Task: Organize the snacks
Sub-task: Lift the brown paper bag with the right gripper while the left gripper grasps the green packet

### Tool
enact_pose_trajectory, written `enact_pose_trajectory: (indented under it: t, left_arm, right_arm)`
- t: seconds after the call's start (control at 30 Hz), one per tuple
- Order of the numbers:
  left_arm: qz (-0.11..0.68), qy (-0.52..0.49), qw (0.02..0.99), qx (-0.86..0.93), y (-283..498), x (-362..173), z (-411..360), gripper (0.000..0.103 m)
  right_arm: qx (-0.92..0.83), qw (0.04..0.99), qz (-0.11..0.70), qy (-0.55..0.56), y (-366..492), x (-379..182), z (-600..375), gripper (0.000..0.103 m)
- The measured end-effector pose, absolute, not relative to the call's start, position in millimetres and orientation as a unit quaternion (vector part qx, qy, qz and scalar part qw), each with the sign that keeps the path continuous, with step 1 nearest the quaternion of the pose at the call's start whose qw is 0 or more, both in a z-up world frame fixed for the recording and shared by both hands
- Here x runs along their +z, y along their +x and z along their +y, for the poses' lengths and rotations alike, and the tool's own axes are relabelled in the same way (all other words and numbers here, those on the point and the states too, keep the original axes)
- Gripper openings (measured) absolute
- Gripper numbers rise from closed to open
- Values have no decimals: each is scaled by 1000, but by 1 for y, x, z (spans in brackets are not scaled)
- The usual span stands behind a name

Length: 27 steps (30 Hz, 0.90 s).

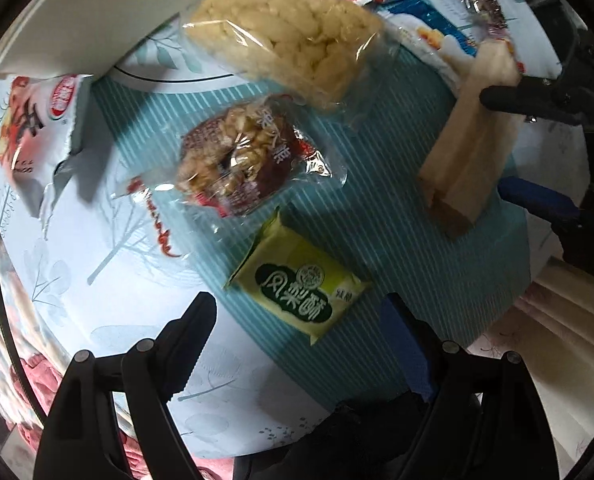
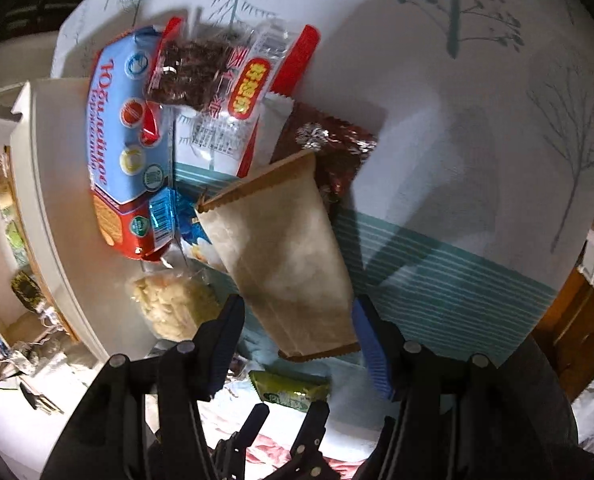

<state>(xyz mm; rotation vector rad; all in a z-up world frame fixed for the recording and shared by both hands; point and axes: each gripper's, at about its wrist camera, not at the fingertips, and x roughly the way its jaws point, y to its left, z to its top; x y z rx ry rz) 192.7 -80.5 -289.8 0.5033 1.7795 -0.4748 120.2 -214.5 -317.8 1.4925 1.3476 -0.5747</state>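
From the left wrist, the left gripper (image 1: pixel 297 332) hangs with its jaws wide and nothing between them, just above the green pack (image 1: pixel 299 280), which lies flat on the teal-striped cloth (image 1: pixel 397 216) over the worktop. Beyond the green pack lies a clear nut bar (image 1: pixel 237 156), and beyond that a pale puffed-rice bar (image 1: pixel 285 28). Left of the green pack sits a torn white-and-red bag (image 1: pixel 37 128) by a white tray (image 1: pixel 69 12). To the right of the green pack, the right gripper (image 1: pixel 513 144) has its jaws closed on a tan paper packet (image 1: pixel 465 152). From the right wrist, that packet (image 2: pixel 285 256) fills the gap between the right gripper's (image 2: pixel 297 332) jaws and is held clear of the cloth (image 2: pixel 437 272). Beyond the packet lie a blue-and-red biscuit pack (image 2: pixel 125 148), a dark snack in clear wrap (image 2: pixel 193 72) and a brown foil pack (image 2: pixel 333 148). The puffed-rice bar (image 2: pixel 169 308) lies left of it; the green pack (image 2: pixel 289 390) and the left gripper (image 2: pixel 285 416) show below.
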Motion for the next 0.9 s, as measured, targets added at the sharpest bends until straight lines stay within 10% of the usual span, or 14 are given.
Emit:
enact_pose_trajectory:
  t: [0.57,0.9]
  left_arm:
    - [774,217,570,-168,198,-316,-105,77]
    - [761,228,587,-157,198,-315,-84,42]
  right_arm:
    - [-224,529,624,529,193,-318,-203,58]
    - [-226,543,636,500,198,-312,-175,54]
